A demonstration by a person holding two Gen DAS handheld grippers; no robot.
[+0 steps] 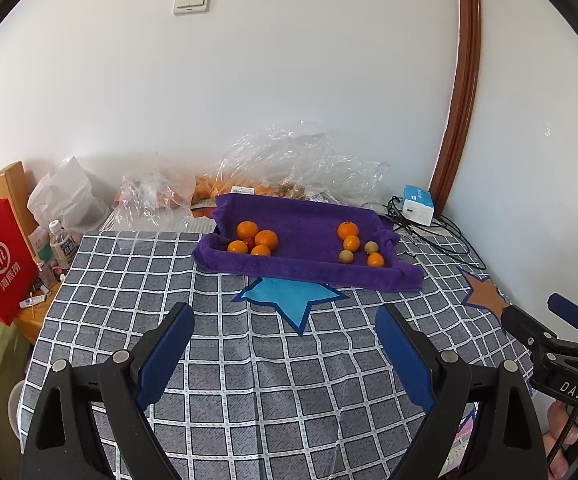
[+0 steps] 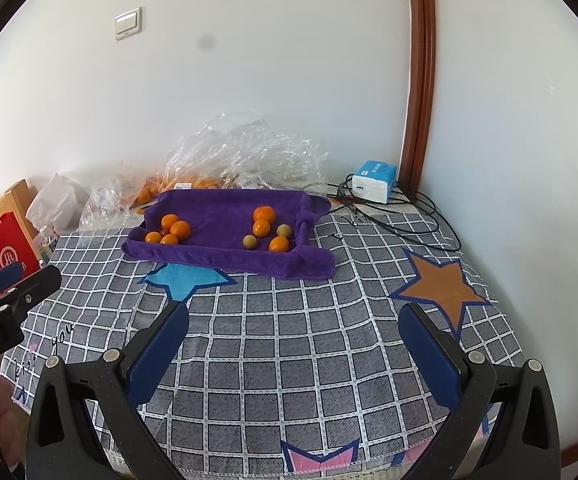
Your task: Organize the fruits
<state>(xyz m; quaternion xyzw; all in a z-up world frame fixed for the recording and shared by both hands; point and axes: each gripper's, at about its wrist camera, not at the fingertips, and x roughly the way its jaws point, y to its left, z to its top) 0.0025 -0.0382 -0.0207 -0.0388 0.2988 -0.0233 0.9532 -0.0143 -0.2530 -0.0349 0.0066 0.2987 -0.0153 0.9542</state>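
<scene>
Counted on the purple towel (image 1: 309,236): seven oranges, four in the left cluster (image 1: 258,239) and three in the right group (image 1: 351,243); two yellow-green round fruits (image 1: 346,257); one small red fruit (image 1: 249,243) within the left cluster, mostly hidden; both grippers empty.

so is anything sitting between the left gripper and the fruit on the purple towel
Nothing visible. Only bare checked tablecloth lies between the open left gripper and the purple towel. The towel's raised front fold is the only thing to clear before the oranges.
</scene>
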